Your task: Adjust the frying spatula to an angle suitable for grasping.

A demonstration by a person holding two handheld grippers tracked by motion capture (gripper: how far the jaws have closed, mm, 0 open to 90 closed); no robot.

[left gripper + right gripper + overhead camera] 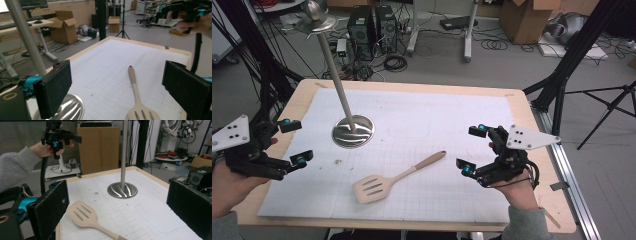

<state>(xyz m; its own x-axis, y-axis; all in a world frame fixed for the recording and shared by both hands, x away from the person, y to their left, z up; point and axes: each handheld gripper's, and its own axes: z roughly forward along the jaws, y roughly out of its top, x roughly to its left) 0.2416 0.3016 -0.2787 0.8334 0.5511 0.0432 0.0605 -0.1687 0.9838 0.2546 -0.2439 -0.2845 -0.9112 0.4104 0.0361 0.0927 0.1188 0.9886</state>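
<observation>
The left gripper (297,141) was held over the left edge of the table with its black jaws wide apart and nothing between them. The right gripper (474,149) hovered over the right part of the table, jaws likewise spread wide and empty. Between the two lay a beige slotted spatula with a light wooden handle (394,177), flat on the white gridded mat (437,115), blade toward the near-left and handle pointing toward the right gripper. Both grippers stood well apart from it.

Judged from this layout, the work stood at the approach step: no grasp had been made. The next move would call for lowering one gripper to the mat and aligning its jaws across the thin handle.

Beyond the spatula stood a polished metal stand, a round base (353,131) carrying a tall slanting pole. What its top carried was hard to make out. The spatula handle was cut off in the right gripper view.
</observation>
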